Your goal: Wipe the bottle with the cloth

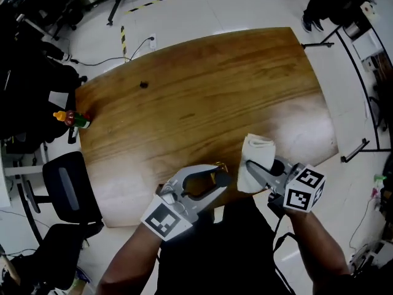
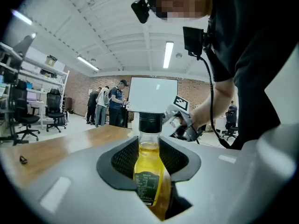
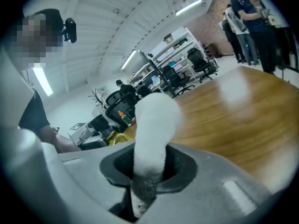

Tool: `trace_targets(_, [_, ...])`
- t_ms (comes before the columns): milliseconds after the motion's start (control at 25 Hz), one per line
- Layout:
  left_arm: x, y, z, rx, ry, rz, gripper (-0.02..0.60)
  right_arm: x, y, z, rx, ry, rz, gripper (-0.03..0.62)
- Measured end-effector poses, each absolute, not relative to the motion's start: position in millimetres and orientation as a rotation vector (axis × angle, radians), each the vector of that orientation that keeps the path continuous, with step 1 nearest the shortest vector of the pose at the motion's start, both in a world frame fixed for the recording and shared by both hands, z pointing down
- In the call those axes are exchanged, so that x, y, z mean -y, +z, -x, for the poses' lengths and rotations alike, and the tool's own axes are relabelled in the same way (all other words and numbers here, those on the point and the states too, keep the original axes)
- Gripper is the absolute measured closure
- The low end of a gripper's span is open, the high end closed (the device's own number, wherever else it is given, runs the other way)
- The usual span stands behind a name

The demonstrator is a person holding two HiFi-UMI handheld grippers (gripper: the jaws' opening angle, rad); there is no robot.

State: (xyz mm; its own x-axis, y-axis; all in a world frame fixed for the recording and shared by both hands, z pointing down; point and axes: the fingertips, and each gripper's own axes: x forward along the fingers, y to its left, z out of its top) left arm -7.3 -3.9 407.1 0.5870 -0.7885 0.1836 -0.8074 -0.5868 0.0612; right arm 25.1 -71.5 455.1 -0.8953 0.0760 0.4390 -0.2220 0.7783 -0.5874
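While left tongs (image 2: 150,161) clamp bottle (image 2: 149,181), yellow liquid (image 2: 149,153)

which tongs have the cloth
The right tongs, clamped on the white cloth; the left tongs grip a bottle of yellow liquid instead.

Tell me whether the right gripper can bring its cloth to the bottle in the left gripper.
Probably yes. The right gripper holds the cloth close beside the left gripper, which clamps the bottle, and nothing stands between them above the table.
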Motion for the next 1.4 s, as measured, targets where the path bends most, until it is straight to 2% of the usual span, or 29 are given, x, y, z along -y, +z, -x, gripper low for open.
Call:
trace_targets(160, [1, 409, 8, 1.316, 0.246, -2.719, 0.434, 27, 455, -40, 2.657, 1.134, -0.210, 0.522])
trace_targets(280, [3, 407, 10, 1.382, 0.149, -2.643, 0.433, -4, 452, -33, 2.752, 1.248, -0.217, 0.522])
trace_targets(520, [3, 405, 2, 1.410, 0.135, -2.618, 0.431, -17, 448, -33, 2.822, 1.527, -0.424, 0.522])
trace_targets(720, [3, 406, 4, 1.425, 0.162, -2.618, 0.433, -19, 454, -23, 2.821, 1.565, -0.472, 0.522])
trace_targets(960, [2, 406, 6, 1.467, 0.157, -2.587, 0.434, -21, 476, -15, 2.768, 1.449, -0.631, 0.520])
trace_targets(1400, [3, 408, -3, 1.471, 0.175, -2.608, 0.434, -21, 542, -22, 2.344, 1.679, -0.713, 0.520])
